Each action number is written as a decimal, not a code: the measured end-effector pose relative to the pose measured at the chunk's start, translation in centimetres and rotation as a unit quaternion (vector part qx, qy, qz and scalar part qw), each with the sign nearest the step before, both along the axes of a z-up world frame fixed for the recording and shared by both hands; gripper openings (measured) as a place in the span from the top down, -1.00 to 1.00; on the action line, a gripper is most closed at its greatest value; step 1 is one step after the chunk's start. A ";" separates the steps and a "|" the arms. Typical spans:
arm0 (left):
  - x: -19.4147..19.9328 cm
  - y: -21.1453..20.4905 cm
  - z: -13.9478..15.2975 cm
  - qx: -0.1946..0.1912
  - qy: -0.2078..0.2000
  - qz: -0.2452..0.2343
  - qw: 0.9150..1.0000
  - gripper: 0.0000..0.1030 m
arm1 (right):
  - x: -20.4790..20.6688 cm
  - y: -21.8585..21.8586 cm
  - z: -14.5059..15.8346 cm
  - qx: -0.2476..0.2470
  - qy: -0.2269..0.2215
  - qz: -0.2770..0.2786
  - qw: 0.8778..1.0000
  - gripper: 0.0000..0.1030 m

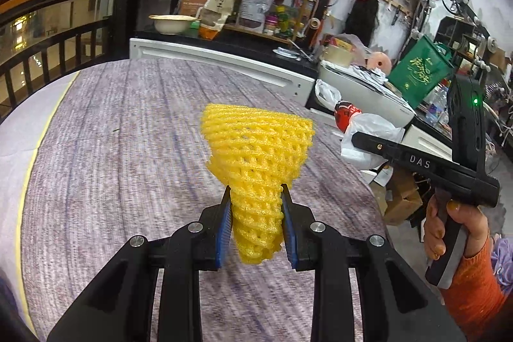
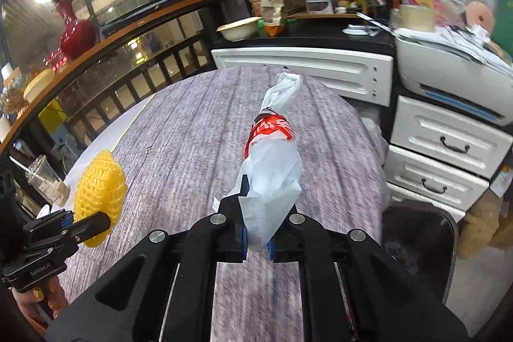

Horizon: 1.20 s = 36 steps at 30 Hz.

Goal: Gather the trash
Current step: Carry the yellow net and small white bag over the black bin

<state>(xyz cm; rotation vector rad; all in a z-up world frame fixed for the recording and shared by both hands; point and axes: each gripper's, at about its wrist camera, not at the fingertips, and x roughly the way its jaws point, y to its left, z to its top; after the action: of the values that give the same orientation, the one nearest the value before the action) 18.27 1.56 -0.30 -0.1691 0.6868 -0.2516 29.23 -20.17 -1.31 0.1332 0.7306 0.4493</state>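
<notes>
Netting, yellow foam mesh flaring like a cone, is pinched at its narrow end by the left gripper above the table's middle. A crumpled white plastic bag with red print is squeezed in the right gripper, held over the table's right side. The round table wears a grey-purple woven cloth. White drawers stand beyond. A hand in an orange sleeve grips the right handle, tilted downward.

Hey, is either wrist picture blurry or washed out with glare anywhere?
Left wrist: yellow foam net sharp, edges bent by fisheye, top right washed pale. Right wrist: tablecloth streaked by motion blur, plastic bag fairly sharp, lamp glare on the glass top left.
</notes>
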 end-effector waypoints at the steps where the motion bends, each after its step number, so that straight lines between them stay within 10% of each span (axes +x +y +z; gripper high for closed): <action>1: 0.1 -0.5 0.0 -0.001 0.000 -0.004 1.000 0.46 | -0.2 -0.7 -0.1 0.005 0.001 -0.005 1.000 0.82; 18: 0.8 -7.9 0.8 -0.023 -0.009 -0.070 0.997 0.46 | -2.8 -13.3 -4.5 -0.002 0.032 -0.126 0.992 0.82; 36: 1.4 -13.4 1.5 -0.024 -0.011 -0.123 0.992 0.46 | 2.0 -18.2 -17.2 -0.060 0.162 -0.201 0.964 0.82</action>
<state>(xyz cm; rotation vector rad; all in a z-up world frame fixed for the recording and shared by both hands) 19.63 -11.88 1.16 -0.1265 0.6802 -0.5065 31.27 -38.36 -18.46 0.2404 1.0233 -0.0087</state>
